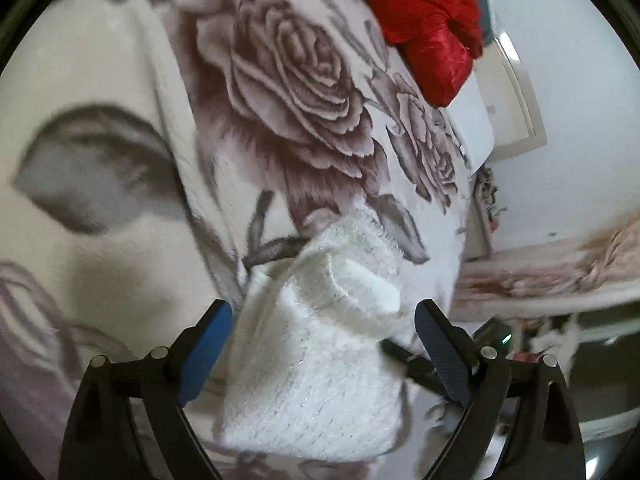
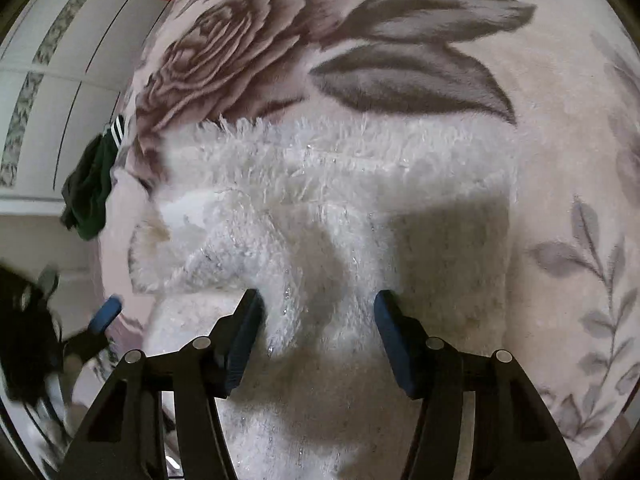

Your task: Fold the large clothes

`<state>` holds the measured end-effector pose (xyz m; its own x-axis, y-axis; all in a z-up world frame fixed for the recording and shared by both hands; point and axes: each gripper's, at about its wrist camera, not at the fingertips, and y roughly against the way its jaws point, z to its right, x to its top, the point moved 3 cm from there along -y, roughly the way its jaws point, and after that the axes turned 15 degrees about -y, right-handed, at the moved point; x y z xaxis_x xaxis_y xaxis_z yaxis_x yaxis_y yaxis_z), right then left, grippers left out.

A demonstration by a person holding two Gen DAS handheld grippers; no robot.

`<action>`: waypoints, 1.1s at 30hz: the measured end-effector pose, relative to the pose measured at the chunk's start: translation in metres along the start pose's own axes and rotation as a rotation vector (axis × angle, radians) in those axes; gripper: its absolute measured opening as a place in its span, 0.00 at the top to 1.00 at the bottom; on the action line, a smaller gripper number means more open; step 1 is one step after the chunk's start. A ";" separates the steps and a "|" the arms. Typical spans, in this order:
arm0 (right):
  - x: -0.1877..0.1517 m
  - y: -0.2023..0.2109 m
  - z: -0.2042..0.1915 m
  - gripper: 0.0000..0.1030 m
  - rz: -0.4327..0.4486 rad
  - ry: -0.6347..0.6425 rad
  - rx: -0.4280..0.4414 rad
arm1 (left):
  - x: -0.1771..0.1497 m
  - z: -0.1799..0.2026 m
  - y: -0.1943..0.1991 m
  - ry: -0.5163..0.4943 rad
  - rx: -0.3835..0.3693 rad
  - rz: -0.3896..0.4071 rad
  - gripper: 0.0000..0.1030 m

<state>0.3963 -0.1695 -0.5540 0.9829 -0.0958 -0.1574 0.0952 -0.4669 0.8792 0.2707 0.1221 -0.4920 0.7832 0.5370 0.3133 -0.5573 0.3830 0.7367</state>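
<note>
We see the left gripper [image 1: 324,322] spread wide above the fluffy white sweater [image 1: 320,360], pinching nothing. Our right gripper [image 2: 318,314] stands partly spread over the same sweater on the rose-patterned blanket [image 2: 400,60], its pads clear of the fabric.

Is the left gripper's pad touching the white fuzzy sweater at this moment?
Cannot tell. In the left wrist view the left gripper stands open around the white fuzzy sweater; the fabric edge runs close beside the left pad, but blur hides any gap or contact.

rose-print blanket [image 2: 400,20] covers bed; fluffy white sweater [image 2: 320,184] on it, red garment [image 1: 424,20] near edge.
</note>
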 end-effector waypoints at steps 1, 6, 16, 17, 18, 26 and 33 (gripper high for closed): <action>0.002 0.009 0.001 0.42 -0.012 -0.033 0.059 | -0.004 0.007 -0.003 -0.028 0.005 -0.012 0.10; -0.006 0.046 0.001 0.42 0.028 -0.039 0.137 | -0.025 0.028 -0.071 -0.113 0.044 -0.157 0.10; -0.001 -0.016 0.032 0.42 -0.005 0.166 -0.285 | -0.013 -0.003 -0.165 -0.138 0.177 -0.333 0.07; 0.006 -0.025 0.042 0.41 -0.047 0.111 -0.257 | -0.013 -0.004 -0.165 -0.135 0.174 -0.335 0.06; 0.012 -0.020 0.046 0.41 -0.062 0.082 -0.225 | -0.012 0.000 -0.160 -0.148 0.168 -0.323 0.06; 0.033 -0.001 0.103 0.15 -0.190 0.000 0.102 | -0.018 -0.004 -0.107 -0.056 0.116 -0.193 0.06; 0.033 -0.058 0.111 0.00 -0.362 -0.054 0.401 | -0.038 -0.011 -0.065 -0.099 0.235 -0.131 0.07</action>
<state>0.4059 -0.2425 -0.6603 0.8879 0.0935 -0.4503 0.3483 -0.7762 0.5255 0.2743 0.0852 -0.5583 0.8739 0.4142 0.2545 -0.3793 0.2535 0.8899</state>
